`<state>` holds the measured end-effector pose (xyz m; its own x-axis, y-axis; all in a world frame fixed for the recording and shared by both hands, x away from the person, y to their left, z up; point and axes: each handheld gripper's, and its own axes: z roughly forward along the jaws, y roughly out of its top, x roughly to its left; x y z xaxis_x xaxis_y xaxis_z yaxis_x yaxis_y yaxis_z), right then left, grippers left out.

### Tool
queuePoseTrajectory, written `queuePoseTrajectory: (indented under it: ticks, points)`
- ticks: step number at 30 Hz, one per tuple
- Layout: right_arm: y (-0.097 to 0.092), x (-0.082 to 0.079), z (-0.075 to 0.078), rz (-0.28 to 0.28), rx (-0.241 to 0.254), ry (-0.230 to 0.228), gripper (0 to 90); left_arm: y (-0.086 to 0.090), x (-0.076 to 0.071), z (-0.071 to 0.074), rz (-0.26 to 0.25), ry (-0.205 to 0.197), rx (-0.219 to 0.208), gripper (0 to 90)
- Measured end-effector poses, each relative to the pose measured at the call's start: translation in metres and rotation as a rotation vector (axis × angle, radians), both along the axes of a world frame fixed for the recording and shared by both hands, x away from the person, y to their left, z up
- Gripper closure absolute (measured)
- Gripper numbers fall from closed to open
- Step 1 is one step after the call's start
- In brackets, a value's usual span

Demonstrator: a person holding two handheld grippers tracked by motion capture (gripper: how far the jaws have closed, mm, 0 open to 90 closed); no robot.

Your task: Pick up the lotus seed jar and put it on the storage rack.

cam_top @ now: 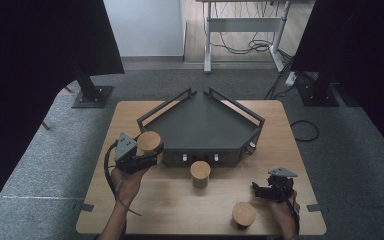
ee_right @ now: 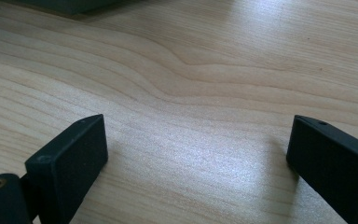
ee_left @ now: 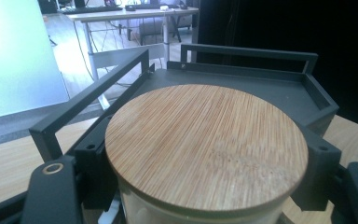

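A pale wooden table (cam_top: 170, 205) with rounded corners stands on grey carpet, black curtains hanging at both sides of the room and a white desk frame with loose cables at twelve o'clock beyond it. A dark grey five-sided tray (cam_top: 200, 125) with railed walls sits at the table's centre, its point toward twelve.

The left gripper (cam_top: 142, 155) clamps a jar with a bamboo lid (cam_top: 149, 142) at nine o'clock of the tray, just beside its left wall; in the left gripper view the lid (ee_left: 205, 144) sits between both jaws, glass showing beneath it.

A second lidded jar (cam_top: 200, 173) stands at six o'clock of the tray, close to its front wall. A third jar (cam_top: 243, 215) stands near the table's front edge at five o'clock.

The right gripper (cam_top: 265, 192) rests low at four o'clock, just beside the third jar; its jaws stand wide over bare wood grain (ee_right: 191, 93), holding nothing.
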<state>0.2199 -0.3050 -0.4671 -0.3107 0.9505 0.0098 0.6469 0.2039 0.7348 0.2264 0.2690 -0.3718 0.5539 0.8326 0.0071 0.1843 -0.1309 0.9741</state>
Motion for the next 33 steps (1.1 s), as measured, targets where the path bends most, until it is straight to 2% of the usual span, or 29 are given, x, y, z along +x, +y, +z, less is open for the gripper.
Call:
queuePoseTrajectory:
  ticks: [18,33]
  points:
    - [0.000,0.000,0.000,0.002,0.001,0.001,4.3,-0.016,0.027,0.006,0.014,-0.011,0.019,25.1]
    - [-0.001,0.000,0.000,0.006,0.002,0.000,4.4,-0.027,0.053,0.005,0.010,-0.006,0.006,25.1]
